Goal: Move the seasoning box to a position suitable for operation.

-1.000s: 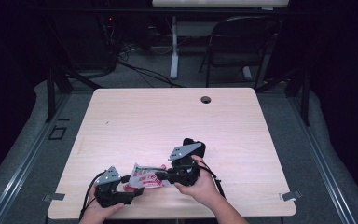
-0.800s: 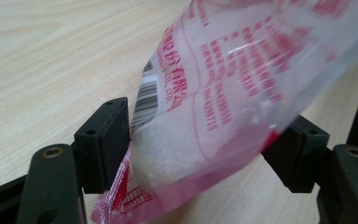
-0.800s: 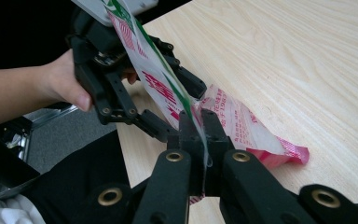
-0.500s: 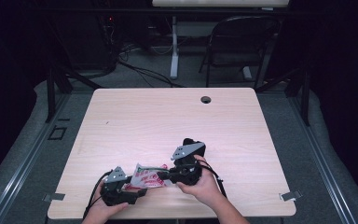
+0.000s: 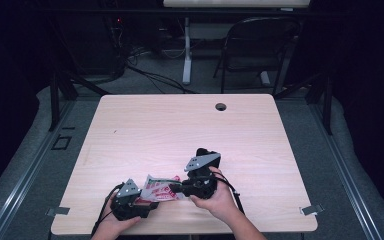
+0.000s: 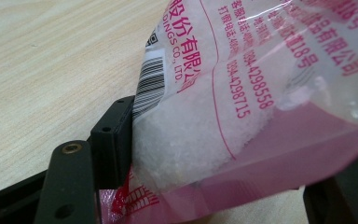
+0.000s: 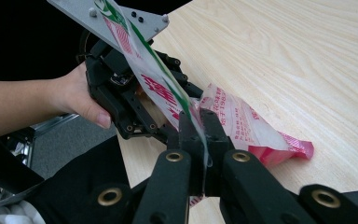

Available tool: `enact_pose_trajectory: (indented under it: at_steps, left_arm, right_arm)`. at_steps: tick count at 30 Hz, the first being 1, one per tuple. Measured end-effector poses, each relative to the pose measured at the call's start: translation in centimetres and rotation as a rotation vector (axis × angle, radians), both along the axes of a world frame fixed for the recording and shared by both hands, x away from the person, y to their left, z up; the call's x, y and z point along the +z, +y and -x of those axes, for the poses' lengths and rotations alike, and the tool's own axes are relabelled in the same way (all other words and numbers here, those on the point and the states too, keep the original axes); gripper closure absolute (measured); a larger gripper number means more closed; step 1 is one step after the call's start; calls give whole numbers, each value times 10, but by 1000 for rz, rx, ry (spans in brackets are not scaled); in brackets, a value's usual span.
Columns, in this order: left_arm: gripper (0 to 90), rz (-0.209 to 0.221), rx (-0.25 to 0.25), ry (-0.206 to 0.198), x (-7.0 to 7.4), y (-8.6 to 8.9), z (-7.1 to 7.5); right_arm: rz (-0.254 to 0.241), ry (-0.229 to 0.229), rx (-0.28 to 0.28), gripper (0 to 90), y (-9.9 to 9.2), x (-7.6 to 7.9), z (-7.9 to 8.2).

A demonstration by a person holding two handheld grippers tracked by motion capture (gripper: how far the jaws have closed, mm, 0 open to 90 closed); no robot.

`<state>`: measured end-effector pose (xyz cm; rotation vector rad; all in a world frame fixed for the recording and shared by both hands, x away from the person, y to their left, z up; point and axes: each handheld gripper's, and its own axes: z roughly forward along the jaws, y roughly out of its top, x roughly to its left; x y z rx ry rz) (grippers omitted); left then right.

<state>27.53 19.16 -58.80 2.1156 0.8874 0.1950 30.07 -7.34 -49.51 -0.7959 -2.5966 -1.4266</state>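
The pink-and-clear plastic bag of white granules (image 5: pixel 156 189) has slid a little rightward along the near edge of the pale wooden table (image 5: pixel 180 130), lying lengthwise between both grippers. The left gripper (image 5: pixel 139 204) has closed in, its jaws straddling the bag's bulging end; the right gripper (image 5: pixel 176 188) is levelled leftward, jaws pinching the bag's flat edge.

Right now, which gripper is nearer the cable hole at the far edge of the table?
Right. The right gripper sits closer to the cable hole, clamped on the bag's edge; the left gripper lies nearer the table's near edge, jaws around the bag.
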Motion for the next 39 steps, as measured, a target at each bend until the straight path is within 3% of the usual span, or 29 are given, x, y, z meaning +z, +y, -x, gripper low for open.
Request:
enact_pose_trajectory:
  at_steps: [14, 39]
  left_arm:
    - [529, -36, 5, -45, 0, 1, 2]
    - [613, -85, 6, -97, 5, -2, 5]
  right_arm:
    - [-9, 2, -3, 900, 1, -2, 1]
    - [-17, -1, -25, 900, 0, 1, 2]
